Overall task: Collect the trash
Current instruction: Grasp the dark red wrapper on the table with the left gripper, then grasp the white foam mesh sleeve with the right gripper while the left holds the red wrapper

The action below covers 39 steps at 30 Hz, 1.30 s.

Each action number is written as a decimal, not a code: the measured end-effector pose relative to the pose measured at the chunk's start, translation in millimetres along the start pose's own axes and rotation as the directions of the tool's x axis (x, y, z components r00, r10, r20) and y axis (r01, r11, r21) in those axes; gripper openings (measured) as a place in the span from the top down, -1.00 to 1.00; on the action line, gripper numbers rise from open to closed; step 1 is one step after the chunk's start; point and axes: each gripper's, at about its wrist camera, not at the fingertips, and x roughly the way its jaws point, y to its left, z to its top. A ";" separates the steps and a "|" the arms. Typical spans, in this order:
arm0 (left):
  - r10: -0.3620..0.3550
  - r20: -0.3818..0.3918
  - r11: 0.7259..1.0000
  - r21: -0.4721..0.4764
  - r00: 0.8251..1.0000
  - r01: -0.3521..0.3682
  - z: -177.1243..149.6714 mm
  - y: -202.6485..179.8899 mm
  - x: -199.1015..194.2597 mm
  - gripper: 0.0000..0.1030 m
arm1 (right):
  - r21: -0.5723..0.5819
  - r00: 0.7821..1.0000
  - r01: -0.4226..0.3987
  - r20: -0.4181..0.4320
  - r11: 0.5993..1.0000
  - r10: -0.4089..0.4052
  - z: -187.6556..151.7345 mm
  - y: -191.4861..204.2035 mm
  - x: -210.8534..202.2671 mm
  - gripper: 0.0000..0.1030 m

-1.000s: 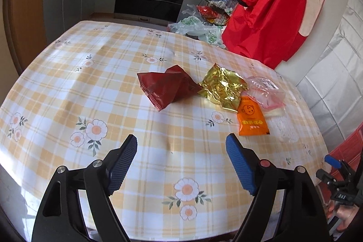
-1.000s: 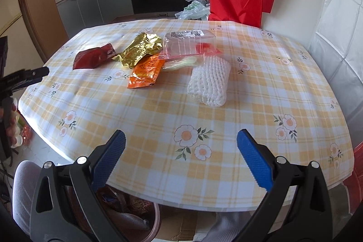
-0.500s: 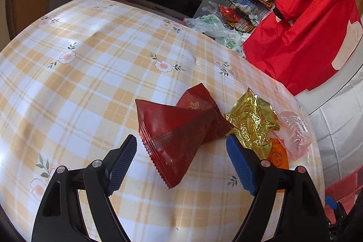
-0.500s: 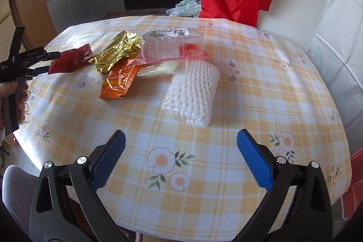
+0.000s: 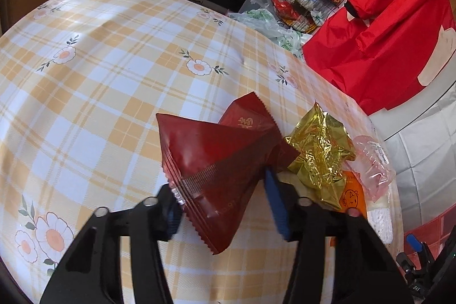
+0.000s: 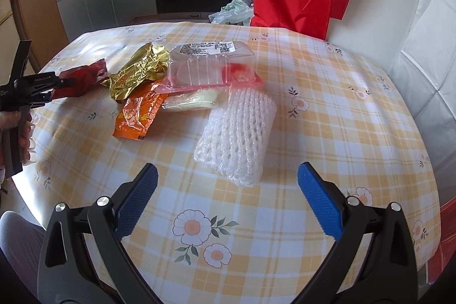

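- Spreading across both views, yellow-checked counter (image 6: 285, 133) carried all the trash in one loose cluster toward its far left part, seen from the right wrist.
- Lay nearest the right tool: white foam net (image 6: 236, 133), flat on the cloth, apart from everything but the pale strip by its top end.
- Sat behind it: clear plastic tray (image 6: 211, 67), overlapping gold foil wrapper (image 6: 139, 70) and orange sachet (image 6: 139, 113).
- Stood up off the cloth at the cluster's left end: red wrapper (image 5: 216, 161), crumpled into a peak, one corner touching the gold foil.
- Was closing around that red wrapper: left tool (image 5: 225, 204), jaws about half shut with the crimped lower edge between them; left pad hidden behind the foil, so firm contact could not be confirmed.
- Hovered wide open and empty above a flower print, short of the foam net: right tool (image 6: 226, 204).
- Judged best for the grip: squeezing through the stiff crimped seam rather than the puffy middle, then lifting straight up so the gold foil was not dragged along.
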 end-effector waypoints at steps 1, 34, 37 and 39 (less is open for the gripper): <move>-0.006 0.000 1.000 -0.001 1.000 0.006 -1.0 1.1 -0.9 0.38 | -0.001 1.000 0.000 0.000 1.000 0.000 0.0 0.3 0.6 -0.88; -0.098 0.161 0.966 0.252 0.982 0.055 -97.3 -55.0 -133.4 0.64 | 0.067 0.997 0.052 -0.056 0.996 -0.048 -0.3 -16.9 35.1 0.31; -0.099 0.163 0.965 0.258 0.982 0.054 -102.7 -57.2 -141.1 0.64 | 0.095 0.998 0.054 -0.049 0.994 -0.050 -6.7 -23.2 24.5 0.37; -0.102 0.167 0.965 0.255 0.981 0.057 -106.1 -57.9 -148.0 0.64 | 0.114 0.998 0.053 -0.035 0.992 -0.049 -11.0 -26.8 14.9 0.38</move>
